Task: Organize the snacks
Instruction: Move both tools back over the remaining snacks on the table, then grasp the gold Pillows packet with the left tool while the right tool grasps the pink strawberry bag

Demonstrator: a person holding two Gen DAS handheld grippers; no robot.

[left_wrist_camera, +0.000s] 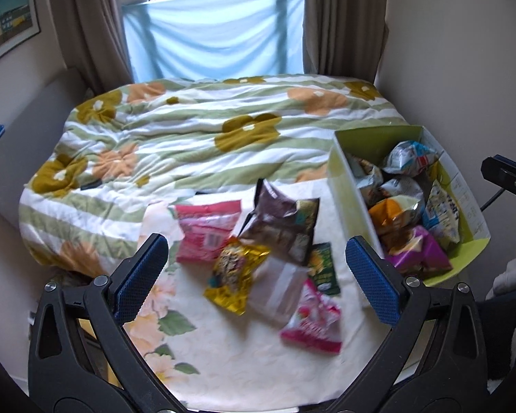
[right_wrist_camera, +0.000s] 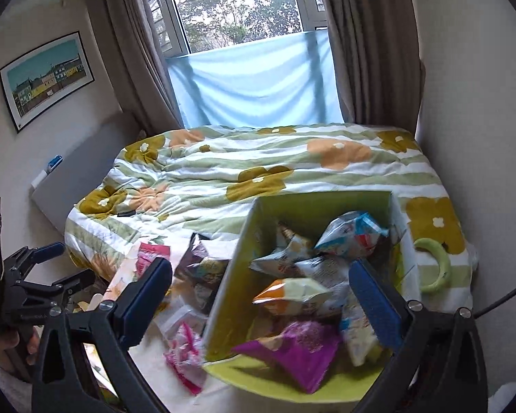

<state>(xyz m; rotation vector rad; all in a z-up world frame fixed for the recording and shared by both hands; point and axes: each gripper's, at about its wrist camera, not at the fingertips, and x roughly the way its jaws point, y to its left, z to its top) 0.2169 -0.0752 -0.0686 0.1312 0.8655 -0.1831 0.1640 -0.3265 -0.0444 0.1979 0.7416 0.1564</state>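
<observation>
Loose snack packets lie on a cream floral cloth (left_wrist_camera: 223, 361): a pink packet (left_wrist_camera: 206, 232), a dark brown bag (left_wrist_camera: 282, 223), a gold packet (left_wrist_camera: 234, 272), a clear packet (left_wrist_camera: 278, 289), a green packet (left_wrist_camera: 323, 268) and a pink-white packet (left_wrist_camera: 313, 323). My left gripper (left_wrist_camera: 258, 275) is open and empty above them. A green box (right_wrist_camera: 313, 210) holds several packets, among them a purple one (right_wrist_camera: 292, 351) and an orange-white one (right_wrist_camera: 292, 292). My right gripper (right_wrist_camera: 261, 306) is open and empty over the box's front. The box also shows in the left wrist view (left_wrist_camera: 344, 168).
The cloth and box sit on a bed with a green-striped flowered duvet (left_wrist_camera: 196, 137). A green ring (right_wrist_camera: 437, 265) lies right of the box. A window with blue cloth (right_wrist_camera: 254, 86) and curtains stand behind. The left gripper shows at the far left of the right wrist view (right_wrist_camera: 51, 265).
</observation>
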